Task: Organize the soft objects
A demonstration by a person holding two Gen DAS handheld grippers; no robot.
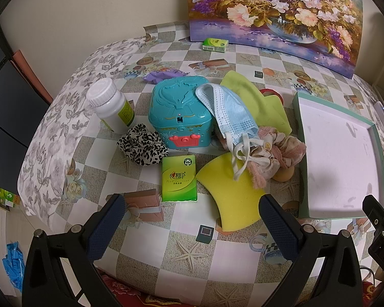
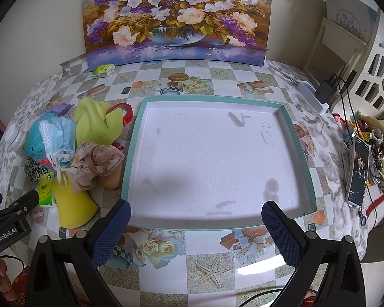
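now | checkered tablecloth [image 2: 207, 253] | flower painting [image 2: 176, 18] on wall | both tools spread

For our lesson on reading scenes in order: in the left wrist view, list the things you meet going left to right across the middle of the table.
white bottle → leopard-print scrunchie → teal toy chest → blue face mask → pink floral cloth → white tray with teal rim

Sponge [image 1: 230, 194] yellow; mask [image 1: 225, 107] light blue; scrunchie [image 1: 140, 148] leopard-print; box [image 1: 179, 112] teal; tray [image 2: 308, 174] teal-rimmed, white inside.
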